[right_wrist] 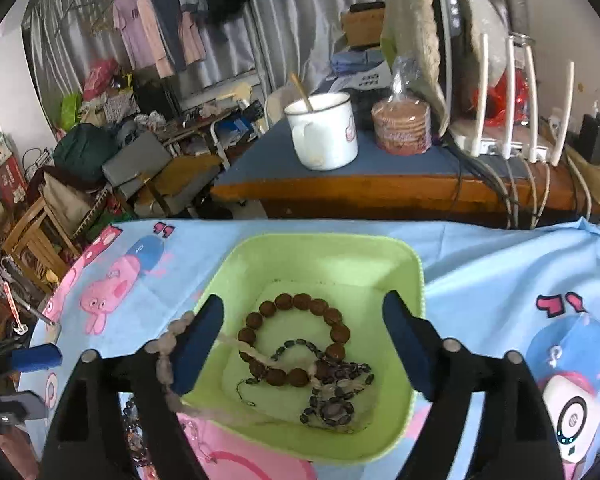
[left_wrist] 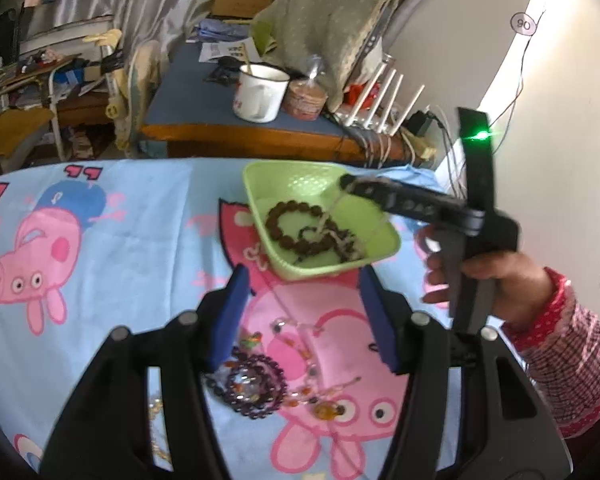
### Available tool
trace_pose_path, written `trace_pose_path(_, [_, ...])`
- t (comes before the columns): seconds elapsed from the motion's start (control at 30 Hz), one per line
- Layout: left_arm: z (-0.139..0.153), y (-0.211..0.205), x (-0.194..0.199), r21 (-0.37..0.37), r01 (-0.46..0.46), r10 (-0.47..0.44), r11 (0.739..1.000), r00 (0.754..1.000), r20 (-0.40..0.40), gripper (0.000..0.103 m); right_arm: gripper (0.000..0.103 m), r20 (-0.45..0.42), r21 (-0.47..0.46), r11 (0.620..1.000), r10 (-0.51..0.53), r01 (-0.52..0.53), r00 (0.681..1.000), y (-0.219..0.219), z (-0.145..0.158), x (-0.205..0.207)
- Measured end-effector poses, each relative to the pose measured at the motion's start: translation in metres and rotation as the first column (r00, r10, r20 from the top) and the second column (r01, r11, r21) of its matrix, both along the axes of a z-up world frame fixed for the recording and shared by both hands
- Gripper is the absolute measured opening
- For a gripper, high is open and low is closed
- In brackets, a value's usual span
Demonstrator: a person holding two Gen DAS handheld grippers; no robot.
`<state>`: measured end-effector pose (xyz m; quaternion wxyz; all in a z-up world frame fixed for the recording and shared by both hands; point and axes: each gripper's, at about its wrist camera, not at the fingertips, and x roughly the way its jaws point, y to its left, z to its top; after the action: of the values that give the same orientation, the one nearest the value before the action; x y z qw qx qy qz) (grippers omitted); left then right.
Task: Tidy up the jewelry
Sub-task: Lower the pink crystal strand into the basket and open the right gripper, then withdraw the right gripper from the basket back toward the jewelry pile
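The right tongs (right_wrist: 303,344) are held spread over the green tray (right_wrist: 414,276); a pale necklace (right_wrist: 166,364) is draped from tray across their left finger; the left tongs (left_wrist: 304,312), also spread, are poised above the purple bracelet (left_wrist: 256,390) on the counter.

A surface under a blue cartoon-pig cloth (left_wrist: 120,240) carries a green tray (left_wrist: 260,184) at 12 o'clock and loose bead jewelry (left_wrist: 256,388) at 6 o'clock.

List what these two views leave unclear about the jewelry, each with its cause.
1. Purple bead bracelet: left wrist view, left claw arm covers its left edge.
2. Pale necklace: right wrist view, passes behind a right claw finger; its end stays hidden.
3. Dark chain in the green tray: tangled, links too small to count.
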<state>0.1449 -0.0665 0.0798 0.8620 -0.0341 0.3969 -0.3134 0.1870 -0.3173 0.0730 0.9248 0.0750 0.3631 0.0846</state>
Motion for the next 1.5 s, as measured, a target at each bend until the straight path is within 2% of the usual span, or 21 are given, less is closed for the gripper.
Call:
trace_pose_path(0.07, [-0.003, 0.01, 0.001, 0.009, -0.017, 0.017, 1.0, 1.0, 0.005, 0.055, 0.054, 0.026, -0.01, 1.0, 0.003, -0.003, 1.0, 0.003, 0.008, -0.011])
trace_pose_path(0.23, [-0.012, 0.066, 0.001, -0.013, -0.092, 0.092, 0.996, 0.996, 0.012, 0.055, 0.055, 0.158, -0.013, 0.999, 0.035, -0.034, 0.987, 0.015, 0.036, -0.073])
trace_pose_path(0.33, [-0.022, 0.095, -0.001, -0.007, -0.127, 0.127, 0.992, 0.992, -0.01, 0.055, 0.055, 0.211, -0.001, 1.0, 0.02, -0.02, 0.977, 0.018, 0.035, -0.109])
trace_pose_path(0.4, [-0.027, 0.108, -0.006, 0.005, -0.136, 0.136, 0.991, 0.991, -0.006, 0.055, 0.056, 0.179, -0.006, 0.999, 0.037, -0.036, 0.983, 0.019, 0.022, -0.112])
trace_pose_path(0.5, [-0.035, 0.115, -0.009, 0.008, -0.146, 0.146, 0.989, 0.989, -0.029, 0.055, 0.056, 0.113, -0.055, 0.998, 0.033, -0.027, 0.993, 0.02, 0.012, -0.091])
trace_pose_path(0.6, [-0.038, 0.111, -0.012, -0.008, -0.14, 0.14, 0.99, 0.989, -0.042, 0.055, 0.056, 0.095, -0.027, 1.0, 0.017, -0.014, 0.995, 0.017, 0.019, -0.072])
trace_pose_path(0.67, [-0.036, 0.101, -0.015, -0.017, -0.116, 0.115, 0.993, 0.993, -0.036, 0.055, 0.056, 0.101, 0.0, 1.0, 0.013, -0.013, 0.995, 0.016, 0.035, -0.058])
trace_pose_path(0.77, [-0.02, 0.064, -0.018, -0.011, -0.037, 0.038, 0.999, 0.999, 0.016, 0.055, 0.056, 0.064, 0.006, 1.0, 0.026, -0.027, 0.998, 0.018, 0.053, -0.036])
trace_pose_path(0.83, [-0.007, 0.035, -0.015, -0.016, 0.018, -0.017, 1.0, 0.998, 0.054, 0.061, 0.056, 0.012, 0.001, 1.0, 0.023, -0.023, 1.0, 0.017, 0.061, -0.021])
trace_pose_path(0.87, [-0.002, 0.021, -0.013, -0.013, 0.039, -0.038, 0.999, 0.997, 0.071, 0.068, 0.056, -0.007, 0.004, 1.0, 0.029, -0.029, 1.0, 0.017, 0.064, -0.015])
trace_pose_path(0.97, [0.015, -0.032, -0.002, 0.031, 0.103, -0.107, 0.994, 0.981, 0.16, 0.069, 0.056, -0.06, 0.015, 0.999, 0.049, -0.049, 0.997, 0.015, 0.069, -0.003])
trace_pose_path(1.03, [0.018, -0.058, 0.006, 0.061, 0.129, -0.138, 0.99, 0.973, 0.186, 0.069, 0.056, -0.078, 0.001, 0.999, 0.054, -0.054, 0.996, 0.013, 0.072, 0.001])
trace_pose_path(1.07, [0.018, -0.07, 0.011, 0.09, 0.133, -0.149, 0.987, 0.968, 0.201, 0.068, 0.056, -0.081, -0.005, 0.998, 0.055, -0.055, 0.995, 0.011, 0.072, 0.002])
trace_pose_path(1.1, [0.017, -0.08, 0.017, 0.118, 0.123, -0.146, 0.985, 0.966, 0.213, 0.061, 0.056, -0.08, -0.007, 0.999, 0.053, -0.053, 0.995, 0.009, 0.073, 0.0])
trace_pose_path(1.17, [0.014, -0.082, 0.028, 0.109, 0.119, -0.138, 0.987, 0.973, 0.186, 0.051, 0.056, -0.045, 0.021, 0.999, 0.046, -0.045, 0.998, 0.001, 0.076, -0.012])
trace_pose_path(1.23, [0.011, -0.062, 0.036, 0.055, 0.099, -0.106, 0.994, 0.984, 0.146, 0.05, 0.056, 0.041, 0.022, 0.999, 0.044, -0.045, 0.998, -0.002, 0.081, -0.036])
trace_pose_path(1.3, [0.008, -0.039, 0.035, 0.044, 0.076, -0.081, 0.996, 0.985, 0.149, 0.05, 0.056, 0.132, 0.051, 0.995, 0.083, -0.091, 0.988, 0.0, 0.079, -0.067])
trace_pose_path(1.33, [0.006, -0.025, 0.032, 0.044, 0.066, -0.072, 0.997, 0.986, 0.151, 0.05, 0.056, 0.162, 0.105, 0.986, 0.109, -0.127, 0.981, -0.001, 0.07, -0.087])
trace_pose_path(1.4, [-0.003, 0.01, 0.025, 0.055, 0.031, -0.039, 0.998, 0.99, 0.138, 0.05, 0.056, 0.122, 0.219, 0.961, 0.146, -0.17, 0.982, -0.004, 0.045, -0.105])
trace_pose_path(1.43, [-0.007, 0.022, 0.023, 0.059, 0.016, -0.024, 0.998, 0.992, 0.126, 0.048, 0.054, 0.063, 0.283, 0.944, 0.155, -0.167, 0.986, -0.005, 0.024, -0.112])
trace_pose_path(1.5, [-0.017, 0.052, 0.018, 0.056, -0.017, 0.013, 0.998, 0.997, 0.077, 0.042, 0.021, -0.051, 0.355, 0.923, 0.175, -0.146, 0.983, -0.002, -0.016, -0.12])
